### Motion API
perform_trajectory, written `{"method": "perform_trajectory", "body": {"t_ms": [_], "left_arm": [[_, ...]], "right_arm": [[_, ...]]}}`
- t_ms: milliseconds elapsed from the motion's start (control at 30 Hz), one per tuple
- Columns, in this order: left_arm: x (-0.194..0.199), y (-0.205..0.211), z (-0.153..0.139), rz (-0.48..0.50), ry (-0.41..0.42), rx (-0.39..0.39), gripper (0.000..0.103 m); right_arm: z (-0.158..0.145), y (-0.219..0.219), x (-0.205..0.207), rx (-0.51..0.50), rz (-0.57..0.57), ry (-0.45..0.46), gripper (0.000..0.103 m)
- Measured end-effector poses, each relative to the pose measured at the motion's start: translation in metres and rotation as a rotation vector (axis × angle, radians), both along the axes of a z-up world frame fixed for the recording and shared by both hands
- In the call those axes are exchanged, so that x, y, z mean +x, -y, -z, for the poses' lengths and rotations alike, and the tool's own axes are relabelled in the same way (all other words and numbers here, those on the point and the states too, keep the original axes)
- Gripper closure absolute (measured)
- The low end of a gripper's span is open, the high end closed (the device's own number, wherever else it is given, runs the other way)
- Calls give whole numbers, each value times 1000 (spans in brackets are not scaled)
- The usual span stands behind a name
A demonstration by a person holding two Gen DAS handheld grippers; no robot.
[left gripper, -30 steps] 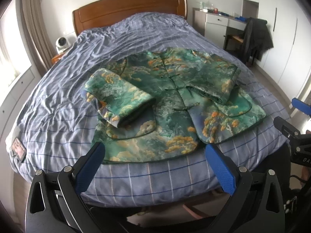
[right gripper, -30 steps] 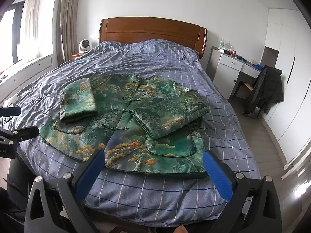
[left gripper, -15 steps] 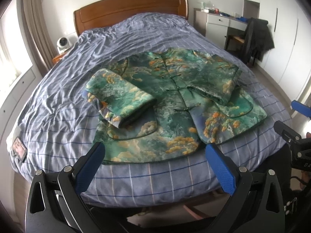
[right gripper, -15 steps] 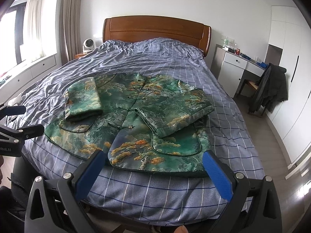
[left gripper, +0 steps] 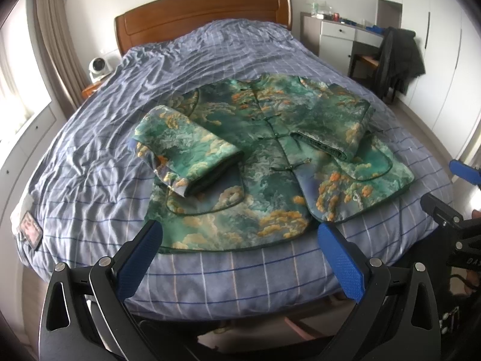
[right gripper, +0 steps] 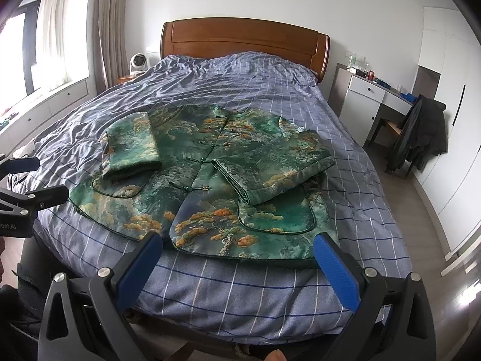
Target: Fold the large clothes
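Note:
A green patterned jacket (left gripper: 264, 162) with orange clouds lies flat, front up, on the bed; it also shows in the right wrist view (right gripper: 210, 180). Both sleeves are folded in over the body: the left sleeve (left gripper: 186, 153) and the right sleeve (left gripper: 333, 129). My left gripper (left gripper: 240, 234) is open and empty, held over the foot of the bed just short of the jacket's hem. My right gripper (right gripper: 237, 246) is open and empty, also just short of the hem. Each gripper shows at the edge of the other's view.
The bed has a blue checked cover (left gripper: 210, 276) and a wooden headboard (right gripper: 243, 42). A white desk (right gripper: 369, 96) and a chair with a dark coat (right gripper: 421, 132) stand to the right. A small fan (right gripper: 138, 61) sits on a nightstand at the left.
Both grippers have moved slightly forward toward the jacket's hem and the views have shifted a little. The jacket has not moved.

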State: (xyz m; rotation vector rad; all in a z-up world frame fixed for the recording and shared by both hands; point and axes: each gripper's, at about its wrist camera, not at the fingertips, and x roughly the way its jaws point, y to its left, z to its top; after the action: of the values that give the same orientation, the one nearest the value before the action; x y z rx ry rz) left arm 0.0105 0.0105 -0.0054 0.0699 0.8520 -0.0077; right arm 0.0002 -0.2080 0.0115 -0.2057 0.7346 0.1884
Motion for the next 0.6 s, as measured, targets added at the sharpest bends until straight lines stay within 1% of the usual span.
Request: {"method": "perform_trajectory", "body": {"t_ms": [600], "left_arm": [[0, -1, 1, 0, 1, 3, 0]], "right_arm": [[2, 1, 1, 3, 3, -10, 1]]}}
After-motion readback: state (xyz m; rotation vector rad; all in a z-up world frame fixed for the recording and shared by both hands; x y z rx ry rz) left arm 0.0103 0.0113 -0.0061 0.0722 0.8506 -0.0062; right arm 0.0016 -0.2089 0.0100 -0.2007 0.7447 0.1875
